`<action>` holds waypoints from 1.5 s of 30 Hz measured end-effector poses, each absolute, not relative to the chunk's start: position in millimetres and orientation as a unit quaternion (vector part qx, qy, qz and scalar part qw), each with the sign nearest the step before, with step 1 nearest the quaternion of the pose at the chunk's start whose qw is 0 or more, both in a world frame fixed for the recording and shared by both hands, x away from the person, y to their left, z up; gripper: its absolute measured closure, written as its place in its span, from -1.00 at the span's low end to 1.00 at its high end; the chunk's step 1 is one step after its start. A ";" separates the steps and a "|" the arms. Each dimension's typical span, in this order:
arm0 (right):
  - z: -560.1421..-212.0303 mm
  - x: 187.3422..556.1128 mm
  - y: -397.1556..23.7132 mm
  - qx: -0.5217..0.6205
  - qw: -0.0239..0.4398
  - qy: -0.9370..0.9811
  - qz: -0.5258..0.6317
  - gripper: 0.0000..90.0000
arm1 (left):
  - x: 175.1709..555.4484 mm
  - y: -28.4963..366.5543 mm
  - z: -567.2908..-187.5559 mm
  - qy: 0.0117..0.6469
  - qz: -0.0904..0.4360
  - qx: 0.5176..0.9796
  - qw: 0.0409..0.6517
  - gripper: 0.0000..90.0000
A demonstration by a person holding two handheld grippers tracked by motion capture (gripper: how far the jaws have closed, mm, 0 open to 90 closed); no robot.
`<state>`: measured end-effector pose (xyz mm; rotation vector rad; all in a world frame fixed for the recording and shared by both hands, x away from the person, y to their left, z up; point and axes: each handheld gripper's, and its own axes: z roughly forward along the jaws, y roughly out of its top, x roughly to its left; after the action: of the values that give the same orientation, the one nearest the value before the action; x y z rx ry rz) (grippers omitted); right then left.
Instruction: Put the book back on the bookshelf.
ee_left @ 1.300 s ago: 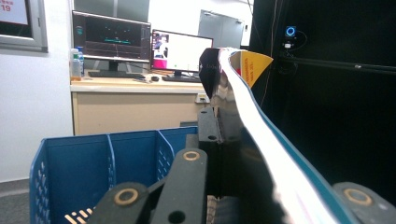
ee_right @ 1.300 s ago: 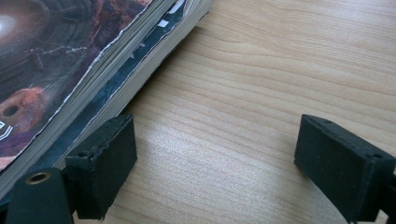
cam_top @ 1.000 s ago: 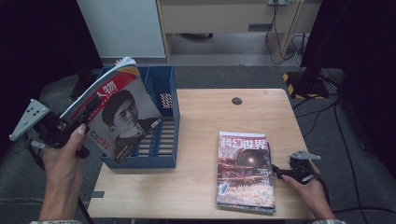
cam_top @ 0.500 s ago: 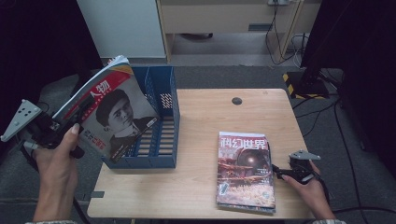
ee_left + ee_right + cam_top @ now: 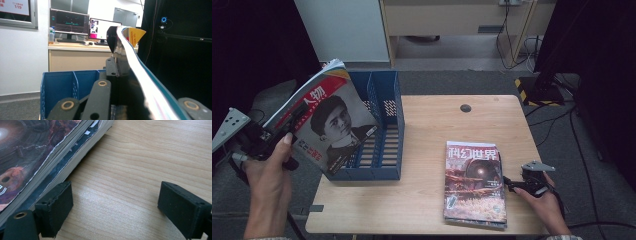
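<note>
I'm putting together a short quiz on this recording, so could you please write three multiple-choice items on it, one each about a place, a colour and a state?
1. Where does the stack of magazines lie?
A. in the file rack
B. flat on the table, at its right side
C. on the floor

2. What colour is the file rack?
A. blue
B. red
C. white

3. How stands the right gripper?
A. shut on the stack
B. open, beside the stack's edge
C. shut on the rack

Key: 1 B, the high view shows it flat on the wooden table; 2 A, its walls are blue; 3 B, the right gripper view shows bare wood between its pads.
</note>
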<state>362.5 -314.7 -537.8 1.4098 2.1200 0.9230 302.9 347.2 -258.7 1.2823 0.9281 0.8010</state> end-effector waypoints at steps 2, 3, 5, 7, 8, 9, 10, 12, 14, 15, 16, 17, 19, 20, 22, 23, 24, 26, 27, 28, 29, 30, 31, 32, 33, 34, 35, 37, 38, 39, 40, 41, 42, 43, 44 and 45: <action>-537.8 362.5 -314.7 0.508 0.215 0.765 0.333 -0.71 | 301.7 349.3 -258.3 0.407 0.351 0.559 0.631 0.92; -537.8 362.5 -314.7 0.508 0.215 0.765 0.333 -0.71 | 300.6 351.0 -258.2 0.408 0.352 0.558 0.631 0.92; -537.8 362.5 -314.7 0.508 0.215 0.764 0.333 -0.71 | 298.5 354.4 -258.3 0.411 0.352 0.556 0.631 0.92; -537.8 362.5 -314.7 0.508 0.215 0.765 0.333 -0.71 | 296.1 357.4 -258.2 0.412 0.352 0.556 0.630 0.92; -537.8 362.5 -314.7 0.508 0.215 0.765 0.333 -0.71 | 294.3 359.4 -257.9 0.413 0.353 0.556 0.630 0.92; -537.8 362.5 -314.7 0.508 0.215 0.765 0.333 -0.71 | 292.9 361.4 -257.7 0.413 0.354 0.555 0.629 0.92; -537.8 362.5 -314.7 0.508 0.215 0.765 0.333 -0.71 | 292.0 362.9 -257.6 0.414 0.355 0.555 0.629 0.92; -537.8 362.5 -314.7 0.508 0.215 0.765 0.333 -0.71 | 290.9 364.8 -257.4 0.415 0.355 0.553 0.629 0.92; -537.8 362.5 -314.7 0.508 0.215 0.765 0.333 -0.71 | 288.4 370.5 -257.2 0.418 0.360 0.551 0.626 0.92; -537.8 362.5 -314.7 0.508 0.215 0.765 0.333 -0.71 | 287.9 372.4 -257.2 0.420 0.361 0.550 0.625 0.92; -537.8 362.5 -314.7 0.508 0.215 0.765 0.333 -0.71 | 287.5 374.1 -257.3 0.422 0.362 0.549 0.624 0.92; -537.8 362.5 -314.7 0.508 0.215 0.764 0.333 -0.71 | 287.1 376.0 -257.4 0.424 0.363 0.548 0.623 0.92; -537.8 362.5 -314.7 0.508 0.215 0.765 0.333 -0.71 | 286.0 379.9 -257.7 0.428 0.366 0.544 0.622 0.92; -537.8 362.5 -314.7 0.508 0.215 0.764 0.333 -0.71 | 285.7 381.2 -257.7 0.430 0.367 0.543 0.622 0.92; -537.8 362.5 -314.7 0.508 0.215 0.765 0.333 -0.71 | 284.7 384.3 -257.9 0.433 0.368 0.540 0.621 0.92; -537.8 362.5 -314.7 0.508 0.215 0.765 0.333 -0.71 | 284.0 385.9 -257.9 0.435 0.369 0.539 0.620 0.92; -537.8 362.5 -314.7 0.508 0.215 0.765 0.333 -0.71 | 283.0 387.9 -258.1 0.436 0.369 0.537 0.620 0.92; -537.8 362.5 -314.7 0.508 0.215 0.765 0.333 -0.71 | 281.6 390.6 -258.4 0.439 0.371 0.536 0.618 0.92; -537.8 362.5 -314.7 0.508 0.215 0.765 0.333 -0.71 | 281.0 392.0 -258.6 0.441 0.372 0.535 0.617 0.92; -537.8 362.5 -314.7 0.508 0.215 0.765 0.333 -0.71 | 280.5 393.1 -258.7 0.443 0.373 0.534 0.616 0.92; -537.8 362.5 -314.7 0.508 0.215 0.765 0.333 -0.71 | 280.3 394.6 -258.9 0.446 0.375 0.533 0.614 0.92; -537.8 362.5 -314.7 0.508 0.215 0.765 0.333 -0.71 | 280.3 395.4 -259.0 0.448 0.376 0.531 0.613 0.92; -537.8 362.5 -314.7 0.508 0.215 0.765 0.333 -0.71 | 280.5 396.4 -258.9 0.450 0.377 0.530 0.612 0.92; -537.8 362.5 -314.7 0.508 0.215 0.765 0.333 -0.71 | 280.7 397.4 -258.9 0.451 0.380 0.530 0.610 0.92; -537.8 362.5 -314.7 0.508 0.215 0.765 0.333 -0.71 | 281.0 398.6 -258.9 0.453 0.382 0.529 0.607 0.92; -537.8 362.5 -314.7 0.508 0.215 0.765 0.333 -0.71 | 281.4 399.4 -259.0 0.456 0.382 0.528 0.606 0.92; -537.8 362.5 -314.7 0.508 0.215 0.765 0.333 -0.71 | 281.7 401.0 -259.0 0.461 0.384 0.526 0.603 0.92; -537.8 362.5 -314.7 0.508 0.215 0.765 0.333 -0.71 | 282.5 403.2 -258.9 0.465 0.388 0.526 0.597 0.92; -537.8 362.5 -314.7 0.508 0.215 0.765 0.333 -0.71 | 283.5 404.1 -258.9 0.468 0.392 0.524 0.594 0.92; -537.8 362.5 -314.7 0.508 0.215 0.764 0.333 -0.71 | 284.2 404.8 -259.1 0.470 0.394 0.524 0.591 0.92; -537.8 362.5 -314.7 0.508 0.215 0.765 0.333 -0.71 | 285.6 405.8 -259.7 0.472 0.395 0.523 0.590 0.92; -537.8 362.5 -314.7 0.508 0.215 0.765 0.333 -0.71 | 287.5 406.7 -260.4 0.475 0.396 0.521 0.589 0.92; -537.8 362.5 -314.7 0.508 0.215 0.765 0.333 -0.71 | 289.7 407.8 -261.1 0.478 0.397 0.520 0.587 0.92; -537.8 362.5 -314.7 0.508 0.215 0.764 0.333 -0.71 | 292.3 408.7 -262.1 0.480 0.398 0.517 0.586 0.92; -537.8 362.5 -314.7 0.508 0.215 0.765 0.333 -0.71 | 295.1 409.5 -263.1 0.483 0.399 0.515 0.585 0.92; -537.8 362.5 -314.7 0.508 0.215 0.765 0.333 -0.71 | 297.8 410.6 -263.9 0.486 0.399 0.513 0.584 0.92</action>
<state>362.5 -314.7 -537.8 1.4095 2.1199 0.9227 297.8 410.6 -263.9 1.1962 1.1346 0.9320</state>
